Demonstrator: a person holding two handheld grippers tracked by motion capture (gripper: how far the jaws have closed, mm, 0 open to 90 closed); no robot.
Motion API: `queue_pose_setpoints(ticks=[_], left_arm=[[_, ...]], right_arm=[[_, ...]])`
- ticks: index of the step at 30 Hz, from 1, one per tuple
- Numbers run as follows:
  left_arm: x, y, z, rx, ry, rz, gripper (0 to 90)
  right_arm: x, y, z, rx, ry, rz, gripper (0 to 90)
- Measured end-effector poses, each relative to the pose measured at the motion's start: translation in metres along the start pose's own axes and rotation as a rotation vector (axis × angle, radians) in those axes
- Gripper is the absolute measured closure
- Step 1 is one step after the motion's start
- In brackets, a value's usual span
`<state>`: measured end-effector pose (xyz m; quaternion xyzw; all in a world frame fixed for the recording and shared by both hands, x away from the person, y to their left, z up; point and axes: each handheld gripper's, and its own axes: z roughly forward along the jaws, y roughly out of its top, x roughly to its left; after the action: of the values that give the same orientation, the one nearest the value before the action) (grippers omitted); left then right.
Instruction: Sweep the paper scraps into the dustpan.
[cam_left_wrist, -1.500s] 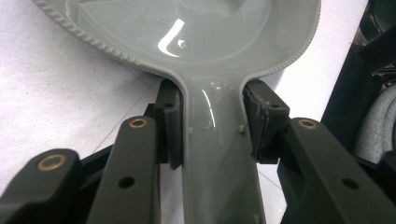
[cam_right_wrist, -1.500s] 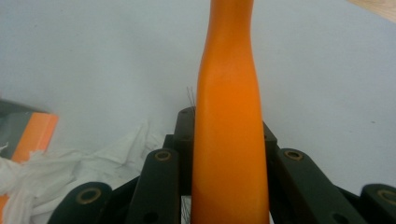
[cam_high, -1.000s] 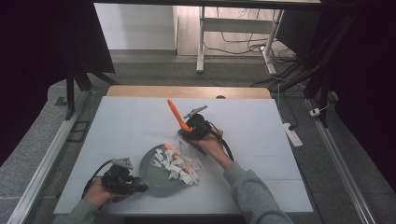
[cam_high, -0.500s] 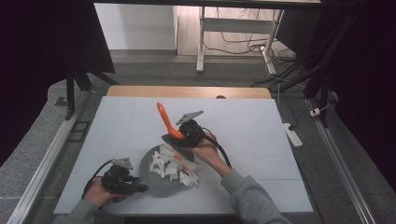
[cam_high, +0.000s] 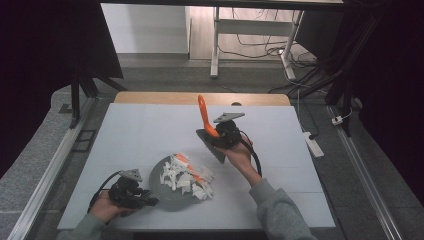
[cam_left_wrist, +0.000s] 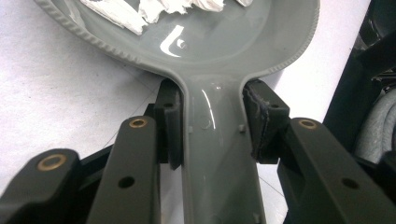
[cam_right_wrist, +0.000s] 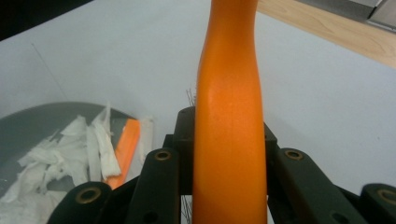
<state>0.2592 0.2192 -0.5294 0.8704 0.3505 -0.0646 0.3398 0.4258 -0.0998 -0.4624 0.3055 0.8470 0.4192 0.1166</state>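
The left gripper lies low near the table's front-left, jaws clamped, the left hand wrapped behind it. The right gripper is raised mid-table, jaws clamped too, on a forearm angled up from the bottom right.

Between the pads of my left gripper the grey dustpan looks like glossy moulded plastic, smooth with a finely ribbed rim, and the white scraps in its bowl ahead look like torn, matt paper. My right gripper clamps the orange brush handle, a smooth satin plastic. Beneath both grippers the table is matt white, with a bare wood strip along its far edge.
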Motion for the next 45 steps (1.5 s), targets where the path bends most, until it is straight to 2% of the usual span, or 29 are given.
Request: queue_pose_setpoints(ticks=[5,9,13,19,23,29,32,34,35,37,38,42,45], left_arm=[[0.000,0.000,0.000,-0.002,0.002,-0.002,60.8],[0.001,0.000,-0.001,-0.008,0.006,-0.009,60.9],[0.001,0.000,-0.001,-0.010,0.009,-0.019,60.8],[0.002,0.000,-0.001,-0.010,0.010,-0.024,60.9],[0.002,-0.001,-0.001,-0.012,0.009,-0.026,60.9],[0.002,0.000,-0.001,-0.008,0.009,-0.023,60.9],[0.002,0.000,-0.001,-0.007,0.009,-0.023,60.9],[0.002,0.000,-0.001,-0.008,0.010,-0.023,60.9],[0.002,0.000,-0.001,-0.008,0.011,-0.023,60.9],[0.002,0.000,-0.001,-0.008,0.012,-0.022,60.9],[0.002,0.000,-0.001,-0.008,0.011,-0.022,60.9],[0.002,0.000,-0.001,-0.009,0.010,-0.022,60.9],[0.002,-0.001,-0.001,-0.009,0.008,-0.023,60.9]], right_arm=[[-0.007,-0.010,0.007,0.040,-0.029,0.015,71.5],[-0.007,-0.008,0.021,0.084,-0.040,0.006,71.5],[-0.002,-0.002,0.040,0.122,-0.029,-0.022,71.5],[0.009,0.007,0.066,0.213,0.005,-0.027,71.6],[0.024,0.013,0.077,0.247,0.027,-0.037,71.6],[0.058,0.014,0.082,0.292,0.108,-0.122,71.6],[0.071,0.014,0.078,0.277,0.160,-0.152,71.6],[0.078,0.015,0.073,0.261,0.228,-0.141,71.6],[0.080,0.015,0.071,0.248,0.232,-0.160,71.6],[0.084,0.016,0.065,0.227,0.204,-0.191,71.6],[0.082,0.017,0.061,0.209,0.200,-0.189,71.5],[0.064,0.021,0.041,0.113,0.151,-0.119,71.5],[0.050,0.020,0.024,0.063,0.116,-0.081,71.5]])
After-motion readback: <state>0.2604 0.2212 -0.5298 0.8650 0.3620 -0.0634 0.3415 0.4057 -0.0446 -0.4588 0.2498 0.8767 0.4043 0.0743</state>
